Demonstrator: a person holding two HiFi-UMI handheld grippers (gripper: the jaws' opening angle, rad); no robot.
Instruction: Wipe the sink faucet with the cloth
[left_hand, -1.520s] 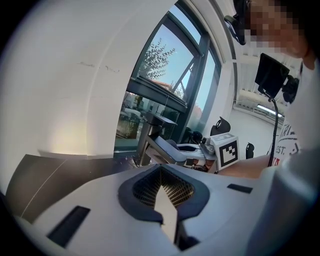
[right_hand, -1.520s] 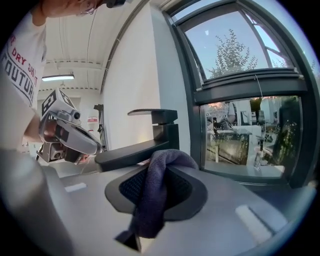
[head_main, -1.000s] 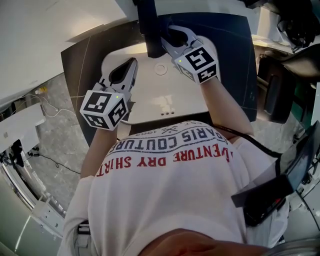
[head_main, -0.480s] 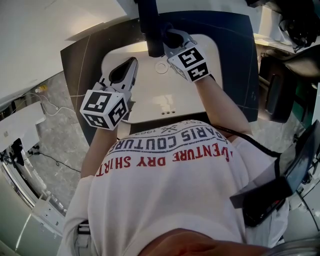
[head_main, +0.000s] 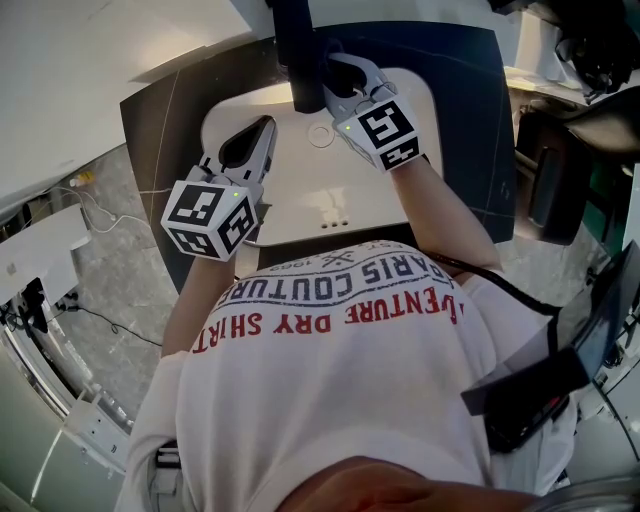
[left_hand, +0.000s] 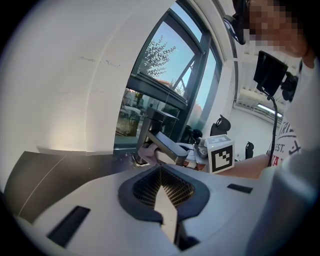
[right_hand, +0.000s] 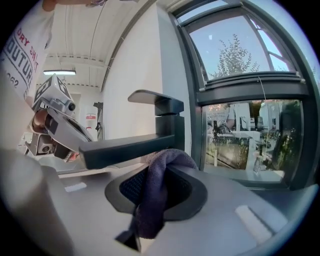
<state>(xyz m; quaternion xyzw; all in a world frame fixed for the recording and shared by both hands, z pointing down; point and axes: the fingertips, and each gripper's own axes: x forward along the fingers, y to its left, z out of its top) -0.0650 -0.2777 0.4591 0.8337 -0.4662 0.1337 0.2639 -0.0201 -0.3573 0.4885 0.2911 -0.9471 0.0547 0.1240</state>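
Observation:
A dark square faucet (head_main: 298, 52) stands at the back of the white sink (head_main: 290, 200). My right gripper (head_main: 336, 64) is right beside its spout, shut on a purple cloth (right_hand: 154, 192). The cloth's folded top presses against the underside of the spout (right_hand: 127, 146), below the lever handle (right_hand: 156, 102). My left gripper (head_main: 261, 127) hovers over the sink's left side, jaws shut with nothing in them. In the left gripper view the faucet (left_hand: 159, 135) and the cloth (left_hand: 146, 152) show ahead, with the right gripper's marker cube (left_hand: 220, 155) behind them.
A dark counter (head_main: 160, 115) surrounds the sink, with a window (right_hand: 245, 75) behind the faucet. The drain (head_main: 321, 135) lies below the spout. A black screen on a stand (head_main: 545, 385) is at my right. Cables (head_main: 95, 215) trail on the floor to the left.
My right gripper has slid left with the cloth, closer in against the faucet. The left gripper has stayed where it was.

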